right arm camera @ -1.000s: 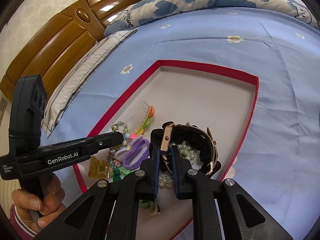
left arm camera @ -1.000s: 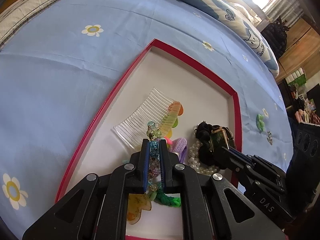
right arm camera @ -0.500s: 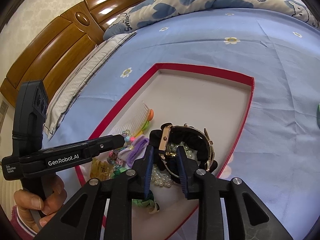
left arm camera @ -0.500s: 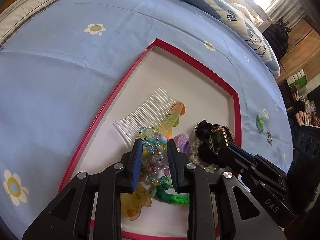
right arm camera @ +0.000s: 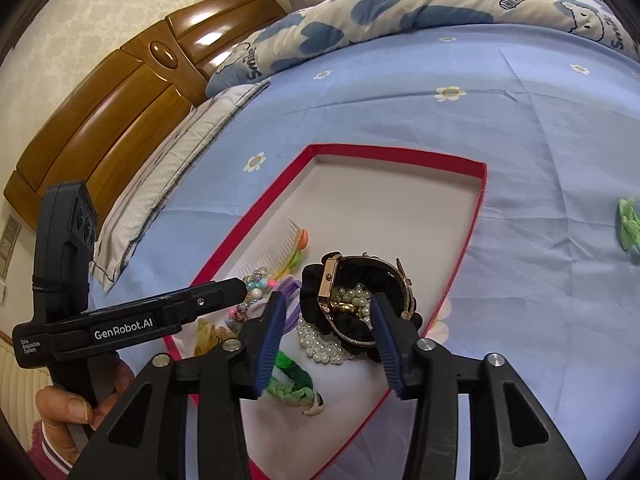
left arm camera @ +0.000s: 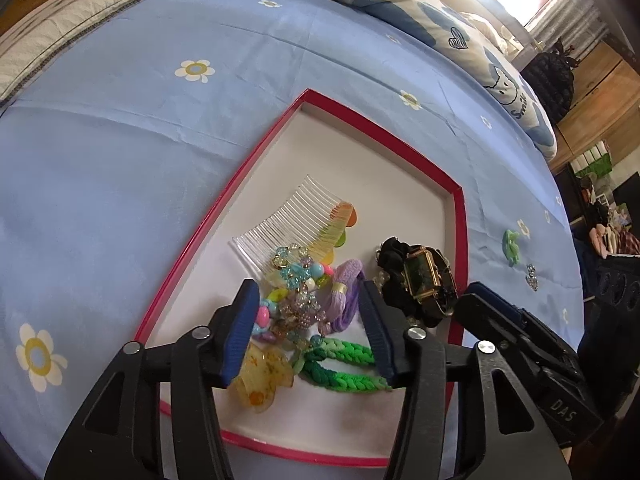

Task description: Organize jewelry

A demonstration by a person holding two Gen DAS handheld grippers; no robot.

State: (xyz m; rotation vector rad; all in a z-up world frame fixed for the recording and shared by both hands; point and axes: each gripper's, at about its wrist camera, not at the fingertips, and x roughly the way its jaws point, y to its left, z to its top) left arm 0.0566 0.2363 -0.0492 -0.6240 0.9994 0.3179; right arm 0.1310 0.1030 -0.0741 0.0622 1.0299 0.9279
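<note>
Left claw (left arm camera: 306, 330): jaws spread wide, gripping nothing, poised over the beaded bracelets (left arm camera: 294, 284) in the near corner of the red-rimmed tray (left arm camera: 352, 114).

Right claw (right arm camera: 326, 334): jaws likewise wide apart, empty, straddling the gold watch (right arm camera: 330, 286), black scrunchie (right arm camera: 356, 326) and pearl strand (right arm camera: 320, 344).

All items crowd the tray's near end: clear comb (left arm camera: 294, 216), purple hair tie (left arm camera: 346, 286), green braided tie (left arm camera: 344, 366), amber clip (left arm camera: 262, 378). Far half of tray floor bare.

Green clip (left arm camera: 512, 246) and small sparkly piece (left arm camera: 531, 276) lie on the blue bedsheet (left arm camera: 120, 148), beyond the right rim.
</note>
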